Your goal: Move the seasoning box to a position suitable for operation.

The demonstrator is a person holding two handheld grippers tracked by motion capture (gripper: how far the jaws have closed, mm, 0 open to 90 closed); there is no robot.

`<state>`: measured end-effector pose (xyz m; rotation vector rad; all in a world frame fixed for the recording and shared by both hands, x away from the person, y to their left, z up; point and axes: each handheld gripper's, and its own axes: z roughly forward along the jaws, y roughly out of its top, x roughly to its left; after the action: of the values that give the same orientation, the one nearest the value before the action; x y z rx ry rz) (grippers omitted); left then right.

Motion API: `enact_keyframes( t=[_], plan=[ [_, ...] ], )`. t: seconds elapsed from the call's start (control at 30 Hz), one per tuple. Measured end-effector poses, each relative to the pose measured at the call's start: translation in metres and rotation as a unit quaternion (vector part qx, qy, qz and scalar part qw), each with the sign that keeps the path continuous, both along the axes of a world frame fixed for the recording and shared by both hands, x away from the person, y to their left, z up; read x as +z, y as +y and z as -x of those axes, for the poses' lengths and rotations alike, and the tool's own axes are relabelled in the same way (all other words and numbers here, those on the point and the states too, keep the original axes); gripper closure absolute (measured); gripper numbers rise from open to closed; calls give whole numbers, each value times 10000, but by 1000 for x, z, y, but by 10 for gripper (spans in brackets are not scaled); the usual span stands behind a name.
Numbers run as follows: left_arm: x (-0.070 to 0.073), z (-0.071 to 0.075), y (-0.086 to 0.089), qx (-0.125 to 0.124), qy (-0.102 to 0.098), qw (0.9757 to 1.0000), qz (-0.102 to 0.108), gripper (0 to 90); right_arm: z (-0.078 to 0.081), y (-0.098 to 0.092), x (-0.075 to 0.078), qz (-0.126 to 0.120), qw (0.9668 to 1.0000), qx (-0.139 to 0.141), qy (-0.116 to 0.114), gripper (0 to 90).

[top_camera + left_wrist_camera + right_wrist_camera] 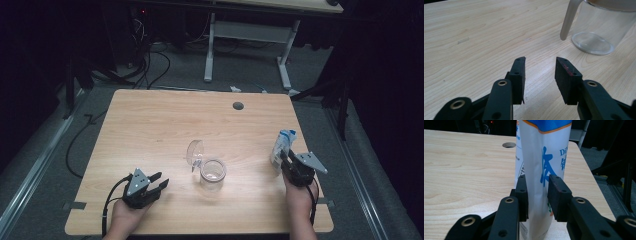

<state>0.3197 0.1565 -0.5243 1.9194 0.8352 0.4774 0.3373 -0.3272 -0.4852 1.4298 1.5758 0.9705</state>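
Open tongs (540,62) hover near glass jar (602,27) on table (474,37)

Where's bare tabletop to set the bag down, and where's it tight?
Free: the whole far half of the table up to the round hole, and the stretch between the glass pitcher and the bag. Crowded: the near middle around the pitcher and its open lid, close to the left hand-held gripper.

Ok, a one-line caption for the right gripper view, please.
Right hand-held gripper closed on an upright white-and-blue pouch standing on the wooden table.
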Motion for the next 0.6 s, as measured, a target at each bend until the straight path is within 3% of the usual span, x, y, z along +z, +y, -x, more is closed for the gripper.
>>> enact_keyframes(
  t=[0.23, 0.6],
  plan=[
    [0, 0, 0, -53, 4, 10000, 38, 586, 2, -2, 2, 63, 10000, 76, -1, 816],
    [1, 2, 0, -210, -68, 9996, 200, 535, -1, -4, 6, -67, 9996, 194, 187, 846]
  ],
)
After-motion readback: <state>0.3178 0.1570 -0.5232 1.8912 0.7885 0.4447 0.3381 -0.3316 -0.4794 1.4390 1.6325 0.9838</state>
